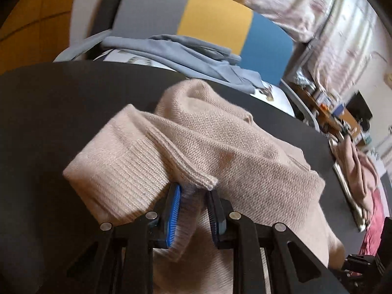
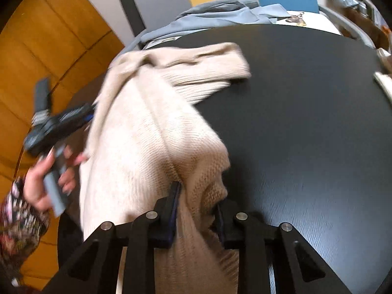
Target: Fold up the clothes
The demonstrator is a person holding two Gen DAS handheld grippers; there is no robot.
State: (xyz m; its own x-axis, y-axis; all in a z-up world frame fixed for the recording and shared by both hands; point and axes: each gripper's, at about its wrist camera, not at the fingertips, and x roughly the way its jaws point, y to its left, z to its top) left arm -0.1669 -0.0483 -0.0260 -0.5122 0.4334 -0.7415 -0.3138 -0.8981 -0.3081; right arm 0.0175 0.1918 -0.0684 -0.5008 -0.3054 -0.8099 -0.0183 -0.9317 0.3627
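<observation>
A soft beige sweater (image 1: pixel 208 132) lies bunched up on a dark round table (image 1: pixel 61 112). Its ribbed cuff points to the far side of the table.

The left gripper (image 1: pixel 192 196) is pinching a fold of the sweater near a ribbed edge. The knit is squeezed between its two blue pads (image 1: pixel 174 210). In the right wrist view this gripper (image 2: pixel 90 116) sits at the left edge of the sweater, and a hand (image 2: pixel 49 181) with a flowery sleeve (image 2: pixel 19 220) holds its grey handle.

The right gripper (image 2: pixel 198 201) is clamped on another fold of the sweater at the near side of the table. The cloth fills the space between its jaws and hangs down below them.

Far behind the table there is a chair (image 1: pixel 215 24) with grey, yellow and blue panels. A grey-blue garment (image 1: pixel 196 56) lies on its seat.
</observation>
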